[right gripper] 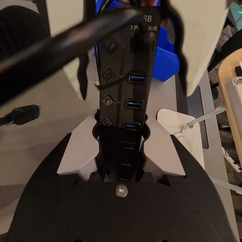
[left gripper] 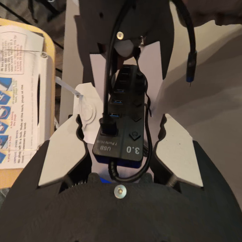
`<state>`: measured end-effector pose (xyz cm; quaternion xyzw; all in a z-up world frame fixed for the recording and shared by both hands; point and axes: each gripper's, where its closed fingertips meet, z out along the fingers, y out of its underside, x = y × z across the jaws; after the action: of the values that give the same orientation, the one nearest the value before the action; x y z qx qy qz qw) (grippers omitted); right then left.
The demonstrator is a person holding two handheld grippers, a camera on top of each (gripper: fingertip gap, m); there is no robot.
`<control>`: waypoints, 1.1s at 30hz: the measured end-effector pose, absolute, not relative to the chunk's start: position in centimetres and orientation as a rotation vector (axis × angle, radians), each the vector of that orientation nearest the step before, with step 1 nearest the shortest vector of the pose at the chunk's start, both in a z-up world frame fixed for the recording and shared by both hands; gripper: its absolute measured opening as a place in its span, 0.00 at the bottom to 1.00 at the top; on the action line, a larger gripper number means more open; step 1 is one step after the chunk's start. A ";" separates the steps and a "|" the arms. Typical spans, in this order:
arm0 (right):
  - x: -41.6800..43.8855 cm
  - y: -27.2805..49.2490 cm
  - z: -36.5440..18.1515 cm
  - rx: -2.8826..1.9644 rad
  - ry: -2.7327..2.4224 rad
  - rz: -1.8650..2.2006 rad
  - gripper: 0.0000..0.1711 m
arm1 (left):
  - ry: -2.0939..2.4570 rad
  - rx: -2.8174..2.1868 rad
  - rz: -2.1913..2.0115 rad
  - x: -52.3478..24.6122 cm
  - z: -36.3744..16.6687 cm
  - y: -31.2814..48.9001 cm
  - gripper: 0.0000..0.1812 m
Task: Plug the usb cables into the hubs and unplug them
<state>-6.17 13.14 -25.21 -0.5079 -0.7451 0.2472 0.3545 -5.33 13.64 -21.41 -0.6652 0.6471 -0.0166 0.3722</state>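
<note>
A black multi-port USB hub (left gripper: 125, 131) lies lengthwise between both grippers. A black USB plug (left gripper: 108, 125) sits in the port nearest my left gripper, and its cable (left gripper: 110, 65) rises away from it. My left gripper (left gripper: 121, 117) is open, with its fingers either side of that end of the hub and not touching it. My right gripper (right gripper: 121, 116) is shut on the hub (right gripper: 125, 78) at its other end. The plugged connector (right gripper: 142, 43) shows near the far end there. A loose blue-tipped plug (left gripper: 191, 68) hangs at the right.
A pale wooden table with a printed sheet (left gripper: 26, 91) is on the left. A white base plate (left gripper: 85, 111) lies beside the hub. A blue bin (right gripper: 166, 62) stands behind the hub. A small silver USB plug (right gripper: 96, 83) lies on the grey table (right gripper: 39, 137). Across from one pair of fingers to the other is roughly 5 centimeters.
</note>
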 end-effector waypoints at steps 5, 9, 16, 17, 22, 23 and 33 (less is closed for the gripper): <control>-5.8 13.0 -24.6 -1.304 -1.896 0.709 0.36 | 1.688 -1.683 -0.078 -4.8 -20.9 13.8 0.53; -5.3 13.2 -23.9 -1.290 -1.856 0.757 0.36 | 1.611 -1.663 -0.130 -5.1 -18.5 14.0 0.55; -5.0 13.3 -23.2 -1.271 -1.821 0.787 0.36 | 1.712 -1.680 -0.167 -4.3 -19.6 13.5 0.46; -4.9 13.3 -23.0 -1.267 -1.810 0.799 0.36 | 1.697 -1.670 -0.187 -4.0 -19.3 13.5 0.45; -5.0 13.5 -22.1 -1.247 -1.759 0.840 0.36 | 1.605 -1.653 -0.286 -3.1 -17.9 13.8 0.44; -4.9 13.5 -22.0 -1.245 -1.754 0.839 0.36 | 1.591 -1.653 -0.306 -3.0 -17.7 13.8 0.44; -4.0 13.8 -21.9 -1.273 -1.776 0.751 0.36 | 1.545 -1.595 -0.395 -1.4 -16.6 13.7 0.45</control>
<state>-4.00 13.84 -21.88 -0.5041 -0.7034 0.2972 0.4035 -1.41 13.69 -16.65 -0.6388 0.6188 -0.1582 0.4290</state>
